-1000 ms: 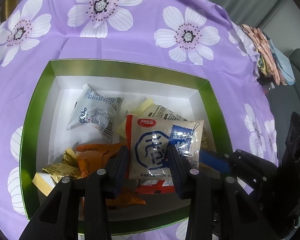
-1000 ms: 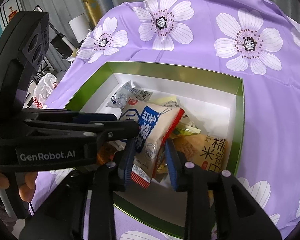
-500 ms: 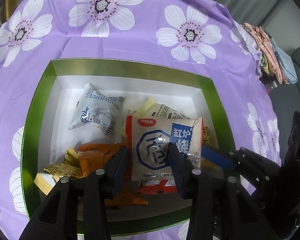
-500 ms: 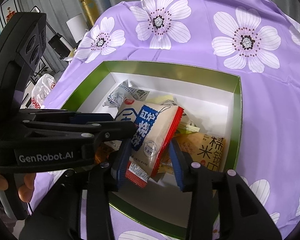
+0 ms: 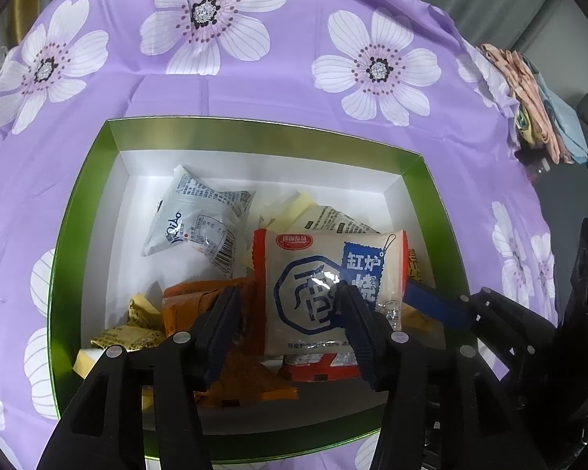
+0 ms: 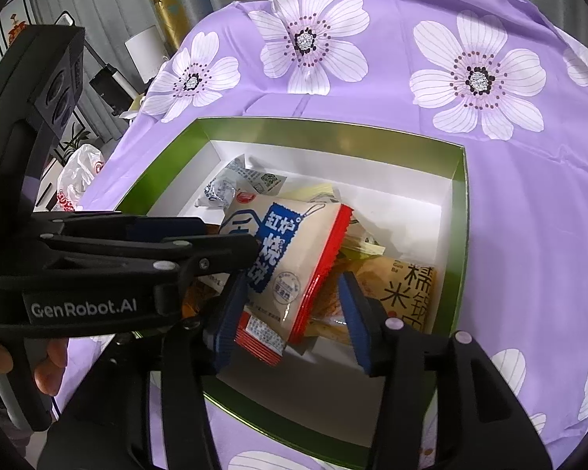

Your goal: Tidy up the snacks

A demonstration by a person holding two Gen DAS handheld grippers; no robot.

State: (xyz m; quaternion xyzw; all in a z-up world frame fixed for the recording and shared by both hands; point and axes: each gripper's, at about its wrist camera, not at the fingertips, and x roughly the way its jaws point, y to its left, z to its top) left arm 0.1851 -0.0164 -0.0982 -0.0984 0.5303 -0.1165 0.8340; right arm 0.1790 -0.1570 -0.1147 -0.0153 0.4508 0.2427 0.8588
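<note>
A green box (image 5: pixel 254 133) with a white inside holds several snack packets. On top of the pile lies a cream packet (image 5: pixel 325 274) with a blue label and red ends. My left gripper (image 5: pixel 288 313) hangs over it with its jaws opening; its left finger stands clear of the packet and its right finger crosses in front of it. My right gripper (image 6: pixel 292 305) straddles the same cream packet (image 6: pixel 290 258), jaws opening, a gap beside the packet's red edge. A small red packet (image 6: pixel 258 337) lies under it.
In the box (image 6: pixel 333 133) also lie a white packet (image 5: pixel 196 215), an orange packet (image 5: pixel 192 301) and a brown packet (image 6: pixel 403 290). Purple flowered cloth (image 5: pixel 254 90) covers the table. Folded cloths (image 5: pixel 529 90) sit at its right edge. A hand (image 6: pixel 47 368) holds the left gripper.
Both grippers' jaws have spread wider. The cream packet has slipped out of the left grip and settled lower and flatter onto the pile in the box.
</note>
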